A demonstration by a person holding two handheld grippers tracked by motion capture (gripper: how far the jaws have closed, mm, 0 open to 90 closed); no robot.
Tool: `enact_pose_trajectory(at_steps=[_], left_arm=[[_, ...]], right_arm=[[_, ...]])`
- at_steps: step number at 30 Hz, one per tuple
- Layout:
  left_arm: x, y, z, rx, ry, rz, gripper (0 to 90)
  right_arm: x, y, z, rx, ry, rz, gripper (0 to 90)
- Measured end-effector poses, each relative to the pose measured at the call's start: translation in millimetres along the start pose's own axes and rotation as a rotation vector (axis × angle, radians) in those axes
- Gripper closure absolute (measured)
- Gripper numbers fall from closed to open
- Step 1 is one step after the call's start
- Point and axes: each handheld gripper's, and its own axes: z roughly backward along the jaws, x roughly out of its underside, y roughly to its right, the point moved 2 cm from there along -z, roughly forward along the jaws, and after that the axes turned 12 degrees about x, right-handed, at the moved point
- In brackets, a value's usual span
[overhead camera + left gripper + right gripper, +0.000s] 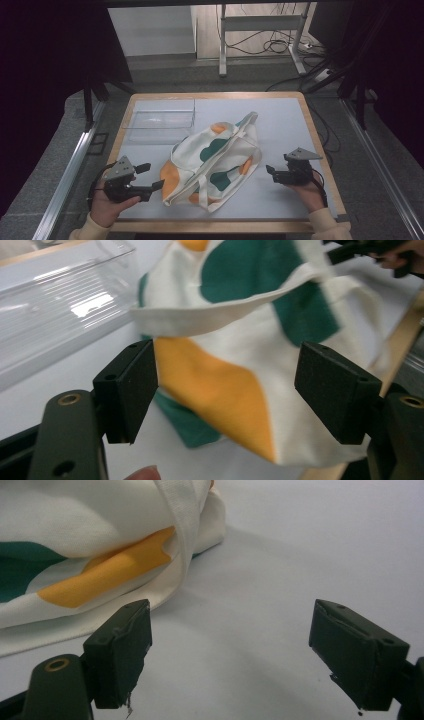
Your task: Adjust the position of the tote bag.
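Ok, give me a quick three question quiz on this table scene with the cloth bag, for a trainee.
1. True or false: the left gripper is clamped on the cloth bag.
2. Which thing lies beyond the bag, toward the table's far left corner? A) clear plastic tray B) metal bowl C) cardboard box
3. Fill in: the right gripper has its jaws ____.

Key: 1 false, its jaws stand apart in front of the bag; 2 A; 3 open, over bare table beside the bag.

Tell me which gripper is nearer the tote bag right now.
Left. The left gripper sits open right at the tote bag, at its near-left orange corner; the right gripper waits open, apart from its right side.
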Motion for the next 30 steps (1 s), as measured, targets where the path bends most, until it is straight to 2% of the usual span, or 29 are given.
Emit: enact_pose_trajectory(at_steps=[4, 5, 6, 7, 8, 9, 10, 11, 14, 18, 19, 22, 23, 25, 26, 27, 28, 29, 30], left_arm=[[-13.7, 17.6, 0.3, 0.048, -0.042, -0.025, 26.8], [-13.7, 17.6, 0.3, 0.048, -0.042, -0.025, 27.3], [-16.1, 22.0, -1.8, 0.057, -0.062, -0.03, 27.9], [-19.4, 30.2, -8.5, 0.073, -0.104, -0.044, 28.5], [-19.4, 30.2, -8.5, 0.073, -0.104, -0.044, 29.2], [-21.1, 37.0, -15.8, 0.07, -0.14, -0.061, 29.5], [-21.1, 37.0, -15.8, 0.07, -0.14, -0.061, 29.7], [-21.6, 40.0, -23.0, 0.068, -0.17, -0.067, 30.1], [-21.2, 39.8, -31.5, 0.076, -0.202, -0.062, 31.4], [-20.1, 41.6, -39.0, 0.083, -0.226, -0.07, 34.0], [-18.6, 43.3, -45.3, 0.077, -0.254, -0.083, 34.9], [-17.2, 44.2, -51.4, 0.072, -0.285, -0.096, 41.1], [-15.8, 44.0, -57.3, 0.061, -0.31, -0.097, 44.1], [-15.2, 43.6, -59.8, 0.062, -0.317, -0.095, 47.1], [-13.8, 42.3, -63.3, 0.075, -0.326, -0.096, 55.9], [-13.8, 42.3, -63.3, 0.075, -0.326, -0.096, 60.7], [-12.8, 41.7, -65.0, 0.077, -0.325, -0.093, 60.7], [-11.2, 39.7, -66.9, 0.078, -0.334, -0.099, 69.0], [-10.7, 39.0, -67.4, 0.084, -0.334, -0.098, 71.9]], right_arm=[[0.6, 0.9, -0.3, 0.005, -0.002, -0.007, 17.9], [0.7, 0.9, -0.4, 0.006, -0.003, -0.006, 17.9], [0.6, 0.9, -0.3, 0.007, -0.004, -0.007, 17.9], [0.5, 0.9, -0.3, 0.008, -0.004, -0.006, 17.9], [0.5, 0.9, -0.3, 0.008, -0.004, -0.006, 17.9], [0.4, 1.1, -0.3, 0.011, -0.004, -0.005, 17.9], [0.4, 1.1, -0.3, 0.011, -0.004, -0.005, 17.9], [0.7, 1.4, -0.4, 0.013, -0.006, -0.005, 17.9], [1.2, 2.7, -0.7, 0.016, -0.008, -0.007, 17.9], [1.8, 3.8, -1.2, 0.018, -0.011, -0.012, 17.9], [2.2, 4.7, -1.5, 0.022, -0.016, -0.011, 18.0], [2.5, 5.2, -2.1, 0.027, -0.021, -0.012, 18.1], [2.4, 5.2, -2.1, 0.027, -0.021, -0.013, 18.1], [2.1, 5.2, -2.0, 0.027, -0.021, -0.012, 18.1], [0.9, 5.5, -1.6, 0.027, -0.015, -0.013, 18.1], [0.9, 5.5, -1.6, 0.027, -0.015, -0.013, 18.1], [-0.3, 6.3, -1.1, 0.029, -0.012, -0.012, 18.1], [-4.1, 8.6, 0.4, 0.031, -0.005, -0.007, 18.0], [-7.0, 9.9, 1.6, 0.031, 0.0, 0.008, 18.1]])
